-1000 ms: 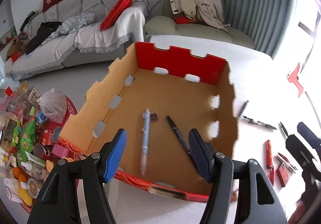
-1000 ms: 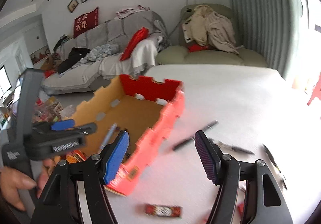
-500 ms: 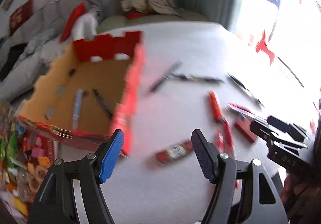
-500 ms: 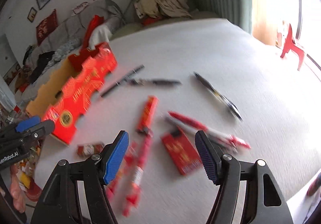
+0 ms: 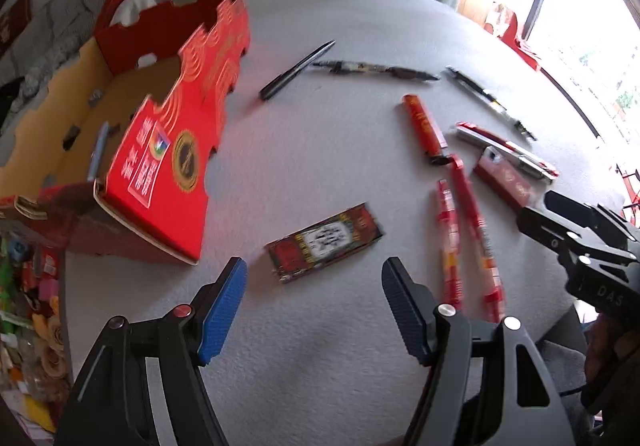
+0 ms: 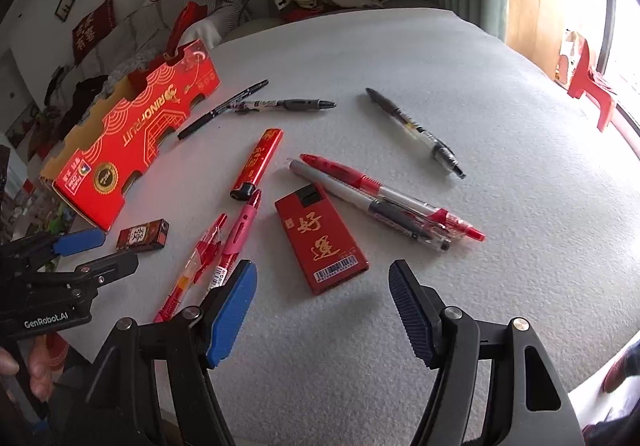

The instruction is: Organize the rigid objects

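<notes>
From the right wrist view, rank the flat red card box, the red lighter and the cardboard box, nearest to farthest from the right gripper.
Right gripper:
1. Flat red card box, just ahead between the fingers.
2. Red lighter, farther ahead, slightly left.
3. Cardboard box, far left at the table edge.

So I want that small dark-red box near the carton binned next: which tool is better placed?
Probably the left tool: it is open with the small dark-red box just ahead between its fingers. The right tool faces the flat red case instead.
</notes>
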A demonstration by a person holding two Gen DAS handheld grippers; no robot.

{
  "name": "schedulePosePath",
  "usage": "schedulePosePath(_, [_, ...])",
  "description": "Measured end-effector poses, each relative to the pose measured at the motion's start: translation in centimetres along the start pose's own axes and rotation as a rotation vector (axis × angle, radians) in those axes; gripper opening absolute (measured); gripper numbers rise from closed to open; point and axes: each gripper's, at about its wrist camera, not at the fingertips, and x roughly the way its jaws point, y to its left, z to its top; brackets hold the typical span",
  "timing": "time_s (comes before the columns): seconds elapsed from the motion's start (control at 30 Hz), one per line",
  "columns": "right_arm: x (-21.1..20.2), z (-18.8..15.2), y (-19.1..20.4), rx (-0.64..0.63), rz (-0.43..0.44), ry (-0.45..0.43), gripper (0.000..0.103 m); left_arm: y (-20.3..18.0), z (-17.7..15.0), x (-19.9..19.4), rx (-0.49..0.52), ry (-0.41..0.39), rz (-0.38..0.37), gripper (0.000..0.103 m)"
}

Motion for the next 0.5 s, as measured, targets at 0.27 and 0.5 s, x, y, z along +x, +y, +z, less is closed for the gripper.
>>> schedulePosePath(0.27, [0.9, 0.1, 0.7, -0.063, -0.021, 0.010, 0.070, 0.3, -0.3, 1.2, 0.033, 0.005, -0.027, 0.079])
schedulePosePath(0.5, [2.4, 1.2, 1.8, -0.157, -0.057, 0.020, 0.075, 0.2, 1.5, 2.2, 0.111, -0.017, -0.061, 0.088])
